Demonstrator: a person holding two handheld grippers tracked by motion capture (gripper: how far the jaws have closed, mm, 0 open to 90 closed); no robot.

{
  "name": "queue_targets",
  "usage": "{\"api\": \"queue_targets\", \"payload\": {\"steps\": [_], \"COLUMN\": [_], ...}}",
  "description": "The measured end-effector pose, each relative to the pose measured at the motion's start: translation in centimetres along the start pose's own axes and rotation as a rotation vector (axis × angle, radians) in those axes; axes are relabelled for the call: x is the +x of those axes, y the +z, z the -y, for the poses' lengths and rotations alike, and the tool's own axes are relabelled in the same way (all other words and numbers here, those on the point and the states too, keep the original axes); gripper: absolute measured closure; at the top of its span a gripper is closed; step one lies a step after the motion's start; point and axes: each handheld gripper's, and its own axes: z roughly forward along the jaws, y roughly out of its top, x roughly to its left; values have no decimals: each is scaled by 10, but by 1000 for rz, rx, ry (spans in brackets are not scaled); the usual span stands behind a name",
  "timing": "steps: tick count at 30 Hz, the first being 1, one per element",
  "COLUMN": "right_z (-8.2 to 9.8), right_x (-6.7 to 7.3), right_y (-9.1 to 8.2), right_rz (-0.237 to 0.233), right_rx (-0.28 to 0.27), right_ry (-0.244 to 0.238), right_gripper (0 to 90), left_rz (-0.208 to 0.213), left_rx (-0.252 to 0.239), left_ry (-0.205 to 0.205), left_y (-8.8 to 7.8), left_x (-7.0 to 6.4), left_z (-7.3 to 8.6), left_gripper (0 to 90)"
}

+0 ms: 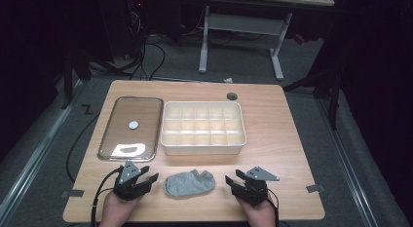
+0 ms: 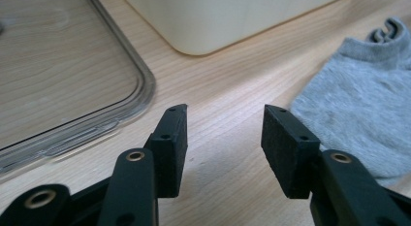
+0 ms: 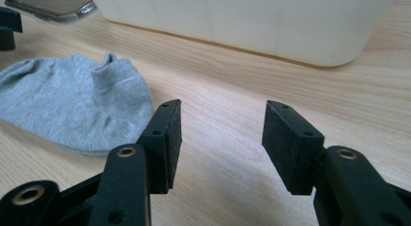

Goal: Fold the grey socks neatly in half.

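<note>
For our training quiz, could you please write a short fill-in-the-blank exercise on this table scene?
1. The grey sock lies between the two ____.
2. The white box is divided into ____ compartments.
3. The clear lid lies to the ____ of the box in the high view.
4. Both grippers, left and right, hold ____.

Missing words: grippers; fifteen; left; nothing

Your grey ankle sock lies flat on its side at the table's near edge, cuff pointing right.

A dim lab: a wooden table on grey carpet, tangled cables beneath a desk frame behind.
</note>
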Motion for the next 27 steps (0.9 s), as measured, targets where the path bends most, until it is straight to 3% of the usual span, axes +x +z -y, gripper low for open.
{"api": "queue_targets", "payload": {"steps": [16, 27], "right_z": [4, 4], "right_x": [-2, -6], "right_y": [3, 0], "right_rz": [5, 8], "right_rx": [22, 6], "right_ry": [25, 37], "right_gripper": [440, 406], "left_rz": [33, 48], "left_rx": [8, -1], "left_ry": [6, 15], "left_y": [1, -1], "left_x": [0, -5], "left_z": [-1, -2], "left_gripper": [499, 485]}}
